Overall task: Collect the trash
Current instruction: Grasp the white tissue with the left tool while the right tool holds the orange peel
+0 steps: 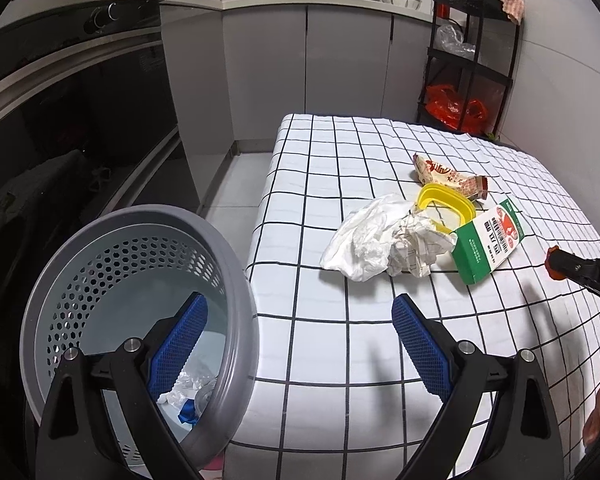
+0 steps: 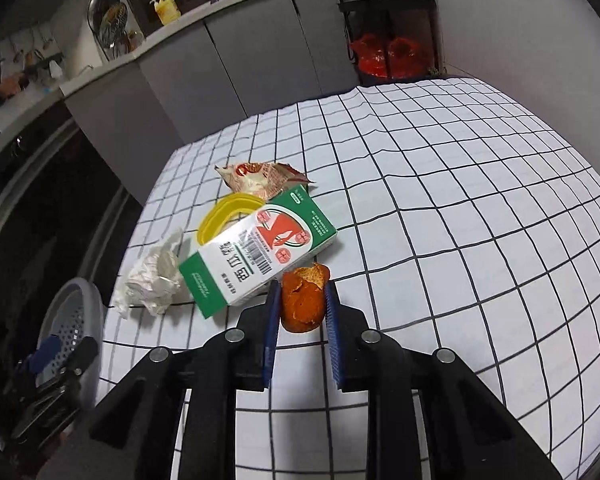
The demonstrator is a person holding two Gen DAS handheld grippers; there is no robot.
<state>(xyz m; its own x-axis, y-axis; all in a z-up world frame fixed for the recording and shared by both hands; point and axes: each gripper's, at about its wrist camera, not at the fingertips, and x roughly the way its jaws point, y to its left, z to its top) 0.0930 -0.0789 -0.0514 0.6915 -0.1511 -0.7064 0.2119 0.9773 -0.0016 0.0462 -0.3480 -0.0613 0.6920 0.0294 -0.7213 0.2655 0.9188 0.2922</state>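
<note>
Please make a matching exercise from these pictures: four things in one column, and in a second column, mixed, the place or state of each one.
Things:
1. orange peel
2. green and white carton
3. grey perforated basket
4. left gripper

Places or states:
A. lying flat on the checked tablecloth, beside crumpled paper
B. open, holding nothing
C. beside the table edge, some trash already inside
D. pinched between the fingers of the right gripper

Pairs: 1-D, 2-A, 3-C, 4-B
</note>
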